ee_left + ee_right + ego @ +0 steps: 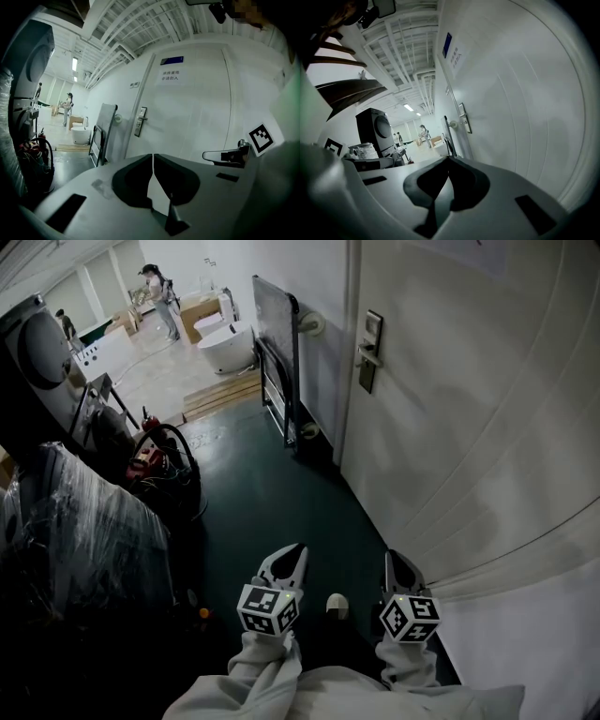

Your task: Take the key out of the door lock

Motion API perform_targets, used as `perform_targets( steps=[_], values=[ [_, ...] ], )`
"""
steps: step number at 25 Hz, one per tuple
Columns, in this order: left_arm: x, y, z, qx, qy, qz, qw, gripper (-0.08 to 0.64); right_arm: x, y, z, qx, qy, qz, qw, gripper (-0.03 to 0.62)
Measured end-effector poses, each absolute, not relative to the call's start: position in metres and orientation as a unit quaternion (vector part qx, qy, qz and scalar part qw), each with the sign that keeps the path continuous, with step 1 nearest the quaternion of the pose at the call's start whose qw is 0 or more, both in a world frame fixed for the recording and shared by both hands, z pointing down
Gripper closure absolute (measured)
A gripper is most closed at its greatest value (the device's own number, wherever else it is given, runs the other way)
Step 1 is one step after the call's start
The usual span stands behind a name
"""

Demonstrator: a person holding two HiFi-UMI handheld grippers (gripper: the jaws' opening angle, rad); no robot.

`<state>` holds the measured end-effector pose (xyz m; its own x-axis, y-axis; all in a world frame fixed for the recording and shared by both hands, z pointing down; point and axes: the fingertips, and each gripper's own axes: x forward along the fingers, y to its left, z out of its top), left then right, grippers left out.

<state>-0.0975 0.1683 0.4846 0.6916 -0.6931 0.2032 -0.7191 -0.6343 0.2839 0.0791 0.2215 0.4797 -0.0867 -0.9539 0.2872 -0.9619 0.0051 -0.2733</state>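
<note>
L tool (296,551): your jaws shut, empty.
R tool (396,561): shut, empty too.
Door lock (371,351): well apart from both tools.

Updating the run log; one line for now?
left gripper: shut, empty | right gripper: shut, empty | door lock: ahead, untouched | key: not discernible

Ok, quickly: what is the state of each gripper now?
Left gripper: closed, holding nothing.
Right gripper: closed, holding nothing.
</note>
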Motion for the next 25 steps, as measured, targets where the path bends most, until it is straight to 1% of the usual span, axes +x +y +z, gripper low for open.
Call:
perform_targets(
  steps=[10,25],
  values=[
    [-0.056,0.086,0.477,0.903,-0.394,0.033,0.169,0.538,0.117,0.136,0.476,0.666,-0.717,0.204,0.012,0.540],
    [-0.018,0.029,0.482,0.897,-0.410,0.018,0.167,0.538,0.153,0.071,0.479,0.652,-0.734,0.191,0.019,0.540]
  ],
)
